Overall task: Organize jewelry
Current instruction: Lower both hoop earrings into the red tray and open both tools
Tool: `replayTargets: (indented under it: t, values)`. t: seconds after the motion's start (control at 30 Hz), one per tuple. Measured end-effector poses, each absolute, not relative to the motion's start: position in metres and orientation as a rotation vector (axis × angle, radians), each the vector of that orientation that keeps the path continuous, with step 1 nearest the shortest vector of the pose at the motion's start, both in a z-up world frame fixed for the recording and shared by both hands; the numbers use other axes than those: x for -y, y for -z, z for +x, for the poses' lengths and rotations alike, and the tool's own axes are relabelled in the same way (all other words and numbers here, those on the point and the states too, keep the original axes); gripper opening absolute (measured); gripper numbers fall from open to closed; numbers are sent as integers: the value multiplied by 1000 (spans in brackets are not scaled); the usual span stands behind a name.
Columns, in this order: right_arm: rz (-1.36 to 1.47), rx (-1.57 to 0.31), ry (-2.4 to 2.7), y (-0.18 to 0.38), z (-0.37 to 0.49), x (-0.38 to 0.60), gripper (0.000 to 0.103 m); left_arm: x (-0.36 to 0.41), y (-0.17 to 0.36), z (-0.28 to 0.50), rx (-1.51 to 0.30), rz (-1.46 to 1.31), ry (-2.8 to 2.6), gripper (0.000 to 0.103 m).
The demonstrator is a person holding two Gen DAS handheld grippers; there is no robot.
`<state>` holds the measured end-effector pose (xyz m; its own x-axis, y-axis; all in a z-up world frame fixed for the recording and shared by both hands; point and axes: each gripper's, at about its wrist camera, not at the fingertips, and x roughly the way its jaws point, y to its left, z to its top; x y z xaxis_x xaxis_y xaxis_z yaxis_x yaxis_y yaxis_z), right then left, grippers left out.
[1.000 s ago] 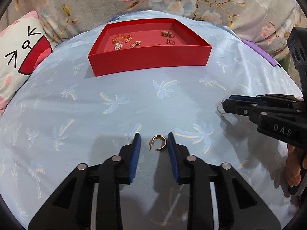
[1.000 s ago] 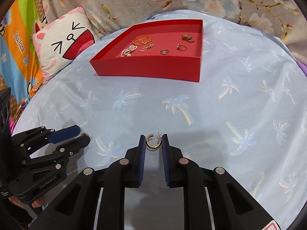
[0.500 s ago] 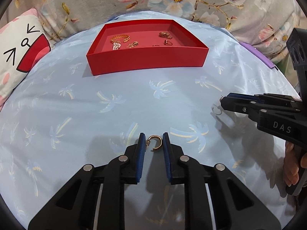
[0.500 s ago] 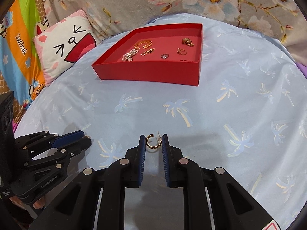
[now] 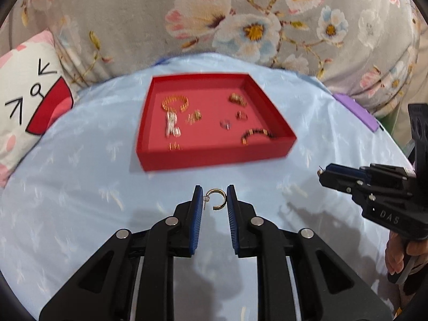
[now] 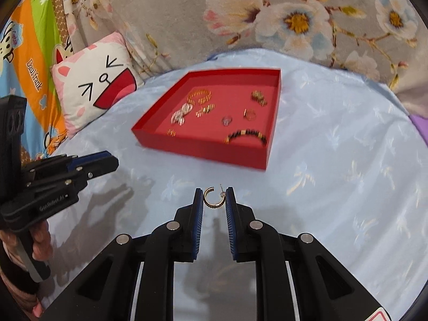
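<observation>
My left gripper (image 5: 214,199) is shut on a gold hoop earring (image 5: 217,199) and holds it above the blue bedspread. My right gripper (image 6: 214,199) is shut on a second gold hoop earring (image 6: 211,199), also raised. Each gripper shows at the side of the other's view: the right gripper (image 5: 325,175) and the left gripper (image 6: 112,161). The red tray (image 5: 214,157) lies ahead with several gold and pearl pieces inside; it also shows in the right wrist view (image 6: 203,149).
A cat-face pillow (image 6: 96,85) lies left of the tray. A floral cushion (image 5: 240,26) stands behind. A purple object (image 5: 355,111) lies at the bed's right edge. A colourful cartoon cloth (image 6: 32,53) hangs at the far left.
Both grippers have lifted their earrings off the bedspread and risen, so the tray's inside shows more from above. The left gripper closed on its earring a second ago.
</observation>
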<state>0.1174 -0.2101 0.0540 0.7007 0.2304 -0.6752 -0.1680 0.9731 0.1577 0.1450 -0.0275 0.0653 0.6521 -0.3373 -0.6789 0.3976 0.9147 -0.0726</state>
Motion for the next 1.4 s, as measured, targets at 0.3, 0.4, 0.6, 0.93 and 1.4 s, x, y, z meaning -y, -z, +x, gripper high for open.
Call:
replayTargets:
  t: [0.3,0.4,0.6,0.93,1.4]
  values:
    - [118,-696,-201,-86,198,217,15,50,-89,228,-692,50,377,18]
    - [136,-700,-197,-82,223,216,15,60,-84,249,-694,53,362,18]
    - [115,-739,-161,-58,260,209,15,75,-59,283,-733,65,333,18]
    - [98,-777,-157,-34,279,206,16,73,-34,302,-772,68,315,18]
    - [106,-755,-154,-32,280,208,22,72,-28,305,-775,69,283,35]
